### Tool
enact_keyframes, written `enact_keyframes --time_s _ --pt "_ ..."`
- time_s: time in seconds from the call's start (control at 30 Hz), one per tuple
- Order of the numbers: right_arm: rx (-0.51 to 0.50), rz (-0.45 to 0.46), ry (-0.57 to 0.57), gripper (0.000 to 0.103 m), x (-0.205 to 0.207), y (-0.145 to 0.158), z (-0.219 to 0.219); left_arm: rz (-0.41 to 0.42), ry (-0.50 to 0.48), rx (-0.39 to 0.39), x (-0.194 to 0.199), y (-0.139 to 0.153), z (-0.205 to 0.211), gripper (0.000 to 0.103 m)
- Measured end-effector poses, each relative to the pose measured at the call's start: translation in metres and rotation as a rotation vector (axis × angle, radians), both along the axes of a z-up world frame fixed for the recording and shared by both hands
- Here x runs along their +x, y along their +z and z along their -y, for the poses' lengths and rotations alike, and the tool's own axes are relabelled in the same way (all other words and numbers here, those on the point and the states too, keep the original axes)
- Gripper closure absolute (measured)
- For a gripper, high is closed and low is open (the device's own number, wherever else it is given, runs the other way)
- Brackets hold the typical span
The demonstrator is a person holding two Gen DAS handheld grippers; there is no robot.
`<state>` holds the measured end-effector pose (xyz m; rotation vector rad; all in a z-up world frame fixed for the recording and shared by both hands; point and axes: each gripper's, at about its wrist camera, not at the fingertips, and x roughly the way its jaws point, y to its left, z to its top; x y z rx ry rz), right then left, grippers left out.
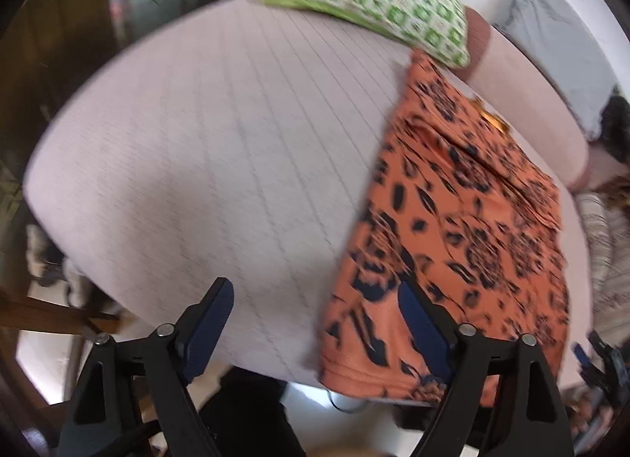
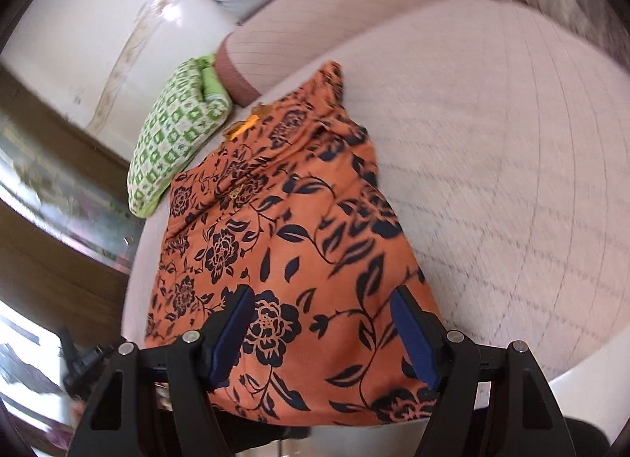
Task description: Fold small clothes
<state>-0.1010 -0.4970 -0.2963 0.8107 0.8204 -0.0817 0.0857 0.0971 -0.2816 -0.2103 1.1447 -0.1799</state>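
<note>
Orange floral garment [image 2: 283, 220] lying spread on bed [image 2: 492, 181], running 6 to 12 o'clock, not yet folded. Left hand-held gripper [image 1: 315, 323] spread, hovering over near hem corner. Right hand-held gripper [image 2: 321, 323] spread, gripping nothing. All folding remaining.

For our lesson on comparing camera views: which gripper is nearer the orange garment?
Right. The right gripper hovers open directly over the orange garment's near end. The left gripper straddles its edge, mostly over bare mattress.
</note>
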Motion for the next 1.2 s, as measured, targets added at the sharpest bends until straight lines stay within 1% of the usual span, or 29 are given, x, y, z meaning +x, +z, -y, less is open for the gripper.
enact_keyframes --time_s 0.03,0.1,0.13,0.23,0.3,0.33,0.4,0.5,0.57,0.63,0.7,0.73,0.8,0.83,0.87,0.9,0.93,0.97,1.0,1.07,1.1,1.13,1.17,1.2 --pt "0.026 -0.005 0.001 0.028 0.0 -0.003 0.002 -0.029 -0.015 -0.005 0.001 -0.006 0.004 0.029" --pt "0.061 -0.012 0.011 0.028 0.0 -0.008 0.004 -0.06 -0.038 0.0 0.003 -0.015 0.01 0.047" --pt "0.067 -0.016 0.016 0.028 0.001 -0.01 0.004 -0.072 -0.055 -0.016 0.005 -0.018 0.014 0.05" --pt "0.101 -0.027 0.02 0.028 0.003 -0.017 0.007 -0.092 -0.075 -0.057 0.01 -0.024 0.02 0.052" --pt "0.134 -0.033 0.009 0.028 0.003 -0.023 0.011 -0.083 -0.112 -0.062 0.009 -0.026 0.03 0.057" --pt "0.141 -0.036 -0.001 0.028 0.003 -0.024 0.013 -0.076 -0.132 -0.062 0.008 -0.026 0.034 0.058" --pt "0.149 -0.041 -0.022 0.028 0.002 -0.027 0.017 -0.077 -0.178 -0.07 0.009 -0.026 0.043 0.063" --pt "0.174 -0.049 -0.044 0.028 0.001 -0.032 0.023 -0.067 -0.226 -0.075 0.004 -0.024 0.054 0.064" --pt "0.179 -0.052 -0.048 0.028 0.001 -0.034 0.026 -0.071 -0.232 -0.07 0.006 -0.025 0.058 0.064" --pt "0.175 -0.052 -0.047 0.028 0.002 -0.035 0.026 -0.087 -0.215 -0.08 0.01 -0.028 0.058 0.064" --pt "0.141 -0.064 -0.052 0.031 0.001 -0.033 0.025 -0.096 -0.206 -0.099 0.013 -0.029 0.056 0.063" --pt "0.112 -0.061 -0.071 0.031 -0.003 -0.03 0.027 -0.094 -0.207 -0.101 0.012 -0.029 0.053 0.063" --pt "0.041 -0.025 -0.147 0.031 -0.013 -0.019 0.034 -0.084 -0.215 -0.093 0.011 -0.029 0.056 0.063" --pt "0.042 -0.01 -0.168 0.031 -0.016 -0.017 0.039 -0.078 -0.222 -0.092 0.01 -0.028 0.055 0.063" --pt "0.064 -0.007 -0.17 0.031 -0.017 -0.019 0.043 -0.07 -0.235 -0.092 0.009 -0.028 0.056 0.063" --pt "0.105 -0.022 -0.162 0.031 -0.015 -0.026 0.046 -0.065 -0.246 -0.092 0.009 -0.028 0.059 0.066" --pt "0.149 -0.045 -0.145 0.031 -0.012 -0.034 0.048 -0.063 -0.259 -0.098 0.009 -0.028 0.062 0.072" --pt "0.183 -0.071 -0.117 0.033 -0.008 -0.042 0.047 -0.067 -0.275 -0.111 0.01 -0.029 0.065 0.085" --pt "0.2 -0.101 -0.084 0.035 -0.003 -0.049 0.043 -0.073 -0.286 -0.123 0.011 -0.03 0.067 0.091" --pt "0.131 -0.109 -0.051 0.041 0.002 -0.045 0.036 -0.076 -0.297 -0.127 0.011 -0.031 0.071 0.091" --pt "0.126 -0.104 -0.017 0.057 0.004 -0.045 0.032 -0.074 -0.302 -0.122 0.011 -0.031 0.073 0.091" --pt "0.138 -0.115 0.029 0.066 0.007 -0.048 0.025 -0.072 -0.308 -0.118 0.012 -0.03 0.075 0.091" --pt "0.13 -0.136 0.06 0.073 0.01 -0.051 0.019 -0.074 -0.309 -0.114 0.012 -0.031 0.076 0.088" --pt "0.087 -0.15 0.082 0.074 0.013 -0.05 0.011 -0.077 -0.305 -0.11 0.013 -0.032 0.077 0.083"
